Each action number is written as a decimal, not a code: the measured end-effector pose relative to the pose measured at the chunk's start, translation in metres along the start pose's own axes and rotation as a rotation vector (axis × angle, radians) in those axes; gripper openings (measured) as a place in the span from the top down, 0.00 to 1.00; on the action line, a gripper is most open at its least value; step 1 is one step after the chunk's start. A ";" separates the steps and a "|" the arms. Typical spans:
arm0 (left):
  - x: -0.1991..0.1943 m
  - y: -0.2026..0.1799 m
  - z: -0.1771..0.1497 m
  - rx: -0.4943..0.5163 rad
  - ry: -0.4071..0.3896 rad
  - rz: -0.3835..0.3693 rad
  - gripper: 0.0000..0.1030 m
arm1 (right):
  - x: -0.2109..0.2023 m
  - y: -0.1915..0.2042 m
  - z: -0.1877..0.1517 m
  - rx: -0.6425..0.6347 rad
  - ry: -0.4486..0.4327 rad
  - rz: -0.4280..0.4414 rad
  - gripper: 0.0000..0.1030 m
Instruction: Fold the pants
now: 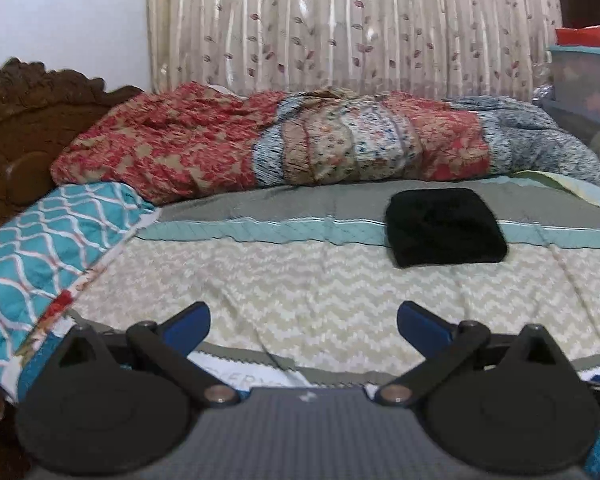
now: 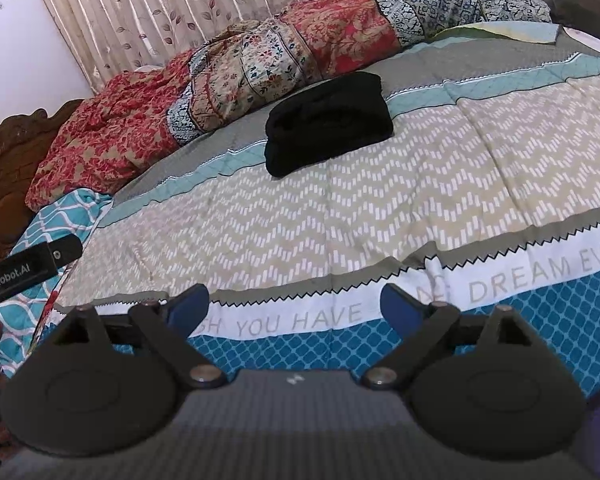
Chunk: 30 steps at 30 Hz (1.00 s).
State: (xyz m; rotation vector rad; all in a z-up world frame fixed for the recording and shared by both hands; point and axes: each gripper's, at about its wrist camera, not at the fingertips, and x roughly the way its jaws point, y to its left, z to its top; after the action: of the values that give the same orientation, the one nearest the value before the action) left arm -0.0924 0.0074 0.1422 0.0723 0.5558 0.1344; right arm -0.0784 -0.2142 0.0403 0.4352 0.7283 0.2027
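Note:
Black pants lie folded into a compact rectangle on the bed cover, far ahead and right of centre in the left wrist view. In the right wrist view the same folded pants lie ahead, near the teal stripe. My left gripper is open and empty, held back over the chevron cover, well short of the pants. My right gripper is open and empty near the front edge of the bed. The body of the left gripper shows at the left edge of the right wrist view.
A rolled red and blue quilt lies along the back of the bed before a curtain. A teal patterned pillow sits at the left by the carved wooden headboard. Plastic boxes stand at the right.

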 end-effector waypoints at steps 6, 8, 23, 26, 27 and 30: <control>-0.001 -0.002 0.000 0.004 0.047 -0.060 0.00 | -0.010 0.005 0.003 -0.021 -0.036 0.015 0.09; 0.000 -0.003 0.000 0.006 0.059 -0.060 0.00 | -0.013 0.006 0.005 -0.026 -0.045 0.019 0.08; 0.024 -0.015 -0.018 0.072 0.218 -0.022 0.00 | -0.010 0.009 0.001 -0.040 -0.034 0.007 0.06; 0.027 -0.016 -0.021 0.082 0.238 -0.021 0.00 | -0.010 0.009 0.000 -0.043 -0.034 0.008 0.06; 0.028 -0.017 -0.021 0.085 0.243 -0.022 0.00 | -0.010 0.009 0.000 -0.041 -0.034 0.008 0.06; 0.030 -0.017 -0.024 0.092 0.250 -0.023 0.00 | -0.009 0.008 -0.001 -0.031 -0.031 0.006 0.06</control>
State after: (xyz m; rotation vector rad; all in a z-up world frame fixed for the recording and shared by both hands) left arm -0.0778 -0.0047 0.1047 0.1395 0.8118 0.0956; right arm -0.0861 -0.2097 0.0489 0.4103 0.6930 0.2123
